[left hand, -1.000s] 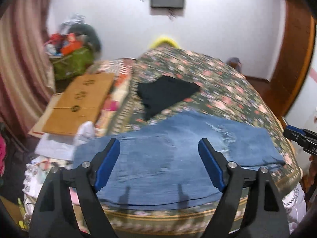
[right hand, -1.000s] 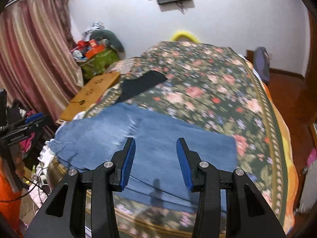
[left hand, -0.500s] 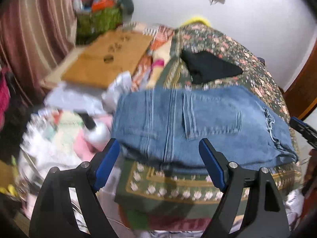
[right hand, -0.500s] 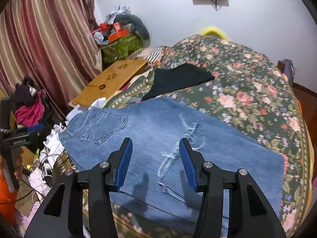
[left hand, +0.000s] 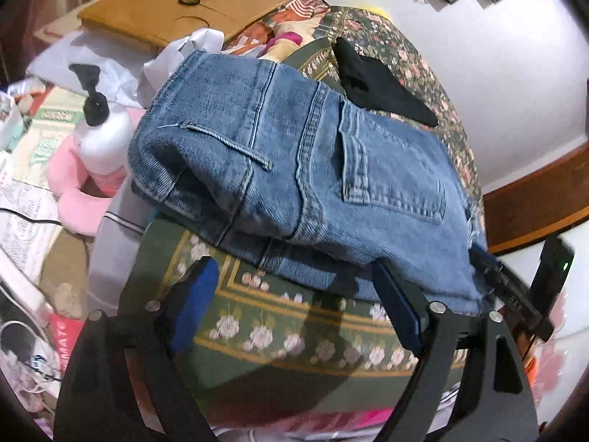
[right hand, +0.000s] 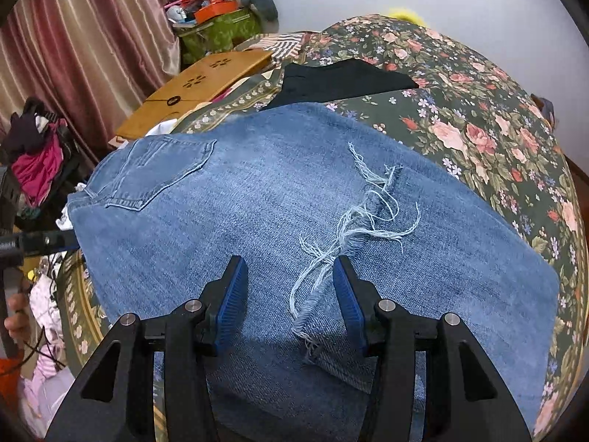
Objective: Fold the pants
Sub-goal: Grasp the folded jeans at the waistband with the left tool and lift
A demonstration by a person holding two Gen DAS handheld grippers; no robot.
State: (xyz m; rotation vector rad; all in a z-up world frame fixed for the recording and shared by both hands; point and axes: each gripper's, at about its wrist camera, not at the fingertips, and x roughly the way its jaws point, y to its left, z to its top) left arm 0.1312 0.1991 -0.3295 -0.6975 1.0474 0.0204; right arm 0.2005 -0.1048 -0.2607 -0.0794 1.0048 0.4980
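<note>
Both tools hover released, the left tool (left hand: 294,305) having just widened, over the jeans (right hand: 279,199) — heavy, floppy denim, best pinched at waistband and hem.

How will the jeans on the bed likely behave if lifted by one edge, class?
The jeans will probably flop and drape: they already sag over the bed edge. They look fairly heavy for cloth, being thick folded denim. The frayed threads may snag a claw.
</note>
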